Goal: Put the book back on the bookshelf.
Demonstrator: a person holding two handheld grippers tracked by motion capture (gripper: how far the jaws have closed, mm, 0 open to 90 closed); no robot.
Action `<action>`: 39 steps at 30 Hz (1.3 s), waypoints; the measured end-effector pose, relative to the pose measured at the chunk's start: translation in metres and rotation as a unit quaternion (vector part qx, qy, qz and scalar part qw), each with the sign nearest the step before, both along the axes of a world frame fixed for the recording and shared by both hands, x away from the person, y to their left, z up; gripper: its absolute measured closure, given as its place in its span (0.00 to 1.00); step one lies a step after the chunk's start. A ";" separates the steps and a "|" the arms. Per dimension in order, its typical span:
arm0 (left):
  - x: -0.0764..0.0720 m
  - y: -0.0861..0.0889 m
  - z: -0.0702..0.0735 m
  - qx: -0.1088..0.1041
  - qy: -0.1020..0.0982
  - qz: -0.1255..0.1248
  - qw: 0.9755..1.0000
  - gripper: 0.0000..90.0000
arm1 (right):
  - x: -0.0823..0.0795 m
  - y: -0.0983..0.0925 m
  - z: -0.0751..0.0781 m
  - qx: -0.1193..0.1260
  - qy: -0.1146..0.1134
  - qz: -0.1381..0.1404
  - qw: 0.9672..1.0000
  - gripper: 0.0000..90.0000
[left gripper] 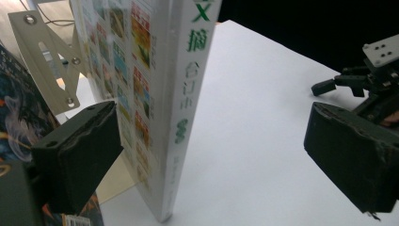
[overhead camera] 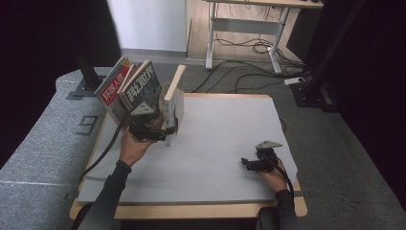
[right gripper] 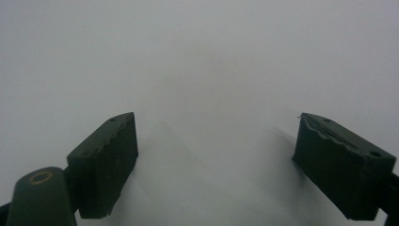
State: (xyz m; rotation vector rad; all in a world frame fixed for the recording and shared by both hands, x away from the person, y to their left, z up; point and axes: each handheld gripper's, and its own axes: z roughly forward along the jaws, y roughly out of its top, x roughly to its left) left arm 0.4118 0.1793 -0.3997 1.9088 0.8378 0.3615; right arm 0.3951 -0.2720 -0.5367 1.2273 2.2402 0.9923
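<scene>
Left gripper (left gripper: 211,155) jaws wide, white book (left gripper: 162,108) upright between them, pads off it, standing at table's (overhead camera: 230,120) far-left edge beside leaning magazines (overhead camera: 131,88). Right gripper (right gripper: 214,165) spread wide, nothing in it, near right edge, bare white surface between.
</scene>
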 end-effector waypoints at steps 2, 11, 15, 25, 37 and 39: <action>-0.003 0.002 -0.001 0.004 -0.001 -0.003 1.000 0.03 | 0.000 0.000 0.000 0.000 0.001 -0.001 1.000 0.14; -0.018 0.012 -0.005 0.003 0.003 -0.009 1.000 0.02 | 0.001 0.000 0.000 -0.001 0.006 -0.013 1.000 0.09; -0.026 0.016 -0.007 0.004 0.003 -0.012 1.000 0.01 | 0.000 0.001 0.000 0.000 0.009 -0.014 1.000 0.06; -0.046 0.028 -0.023 0.019 0.005 -0.018 1.000 0.00 | -0.004 0.003 -0.001 -0.008 0.018 -0.009 1.000 0.00; -0.061 0.043 -0.052 0.019 0.010 -0.021 1.000 0.00 | -0.009 0.001 -0.001 -0.009 0.016 -0.009 1.000 0.00; -0.062 0.044 -0.058 0.021 0.014 -0.018 1.000 0.00 | -0.009 0.001 -0.001 -0.009 0.015 -0.010 1.000 0.00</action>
